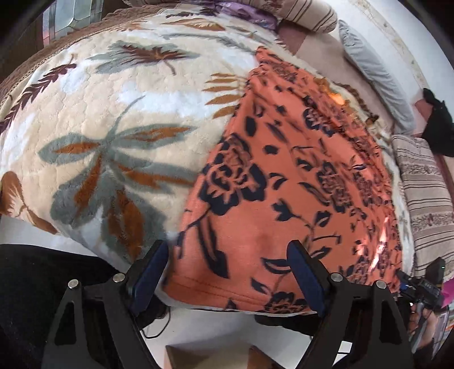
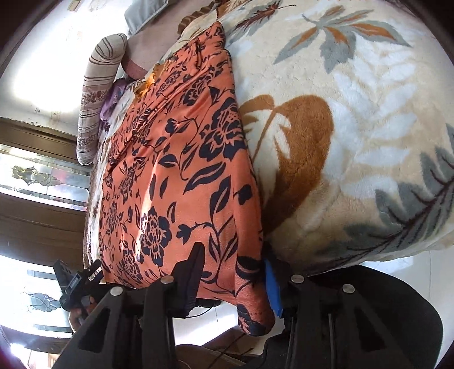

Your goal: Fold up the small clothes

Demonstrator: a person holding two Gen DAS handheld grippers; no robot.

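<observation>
Spread on the leaf-patterned cream fleece bed blanket, the orange black-flowered fleece garment runs lengthwise away, near hem straddled by the wide-open left gripper and its near corner pinched by the right gripper.

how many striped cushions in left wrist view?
2. One striped cushion lies at the top edge, beyond the orange floral garment; the other striped cushion lies at the right edge beside the garment. More may be hidden out of frame.

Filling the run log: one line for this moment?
stage: grasping hem | orange cloth: flat on blanket | left gripper: open | right gripper: around corner
</observation>
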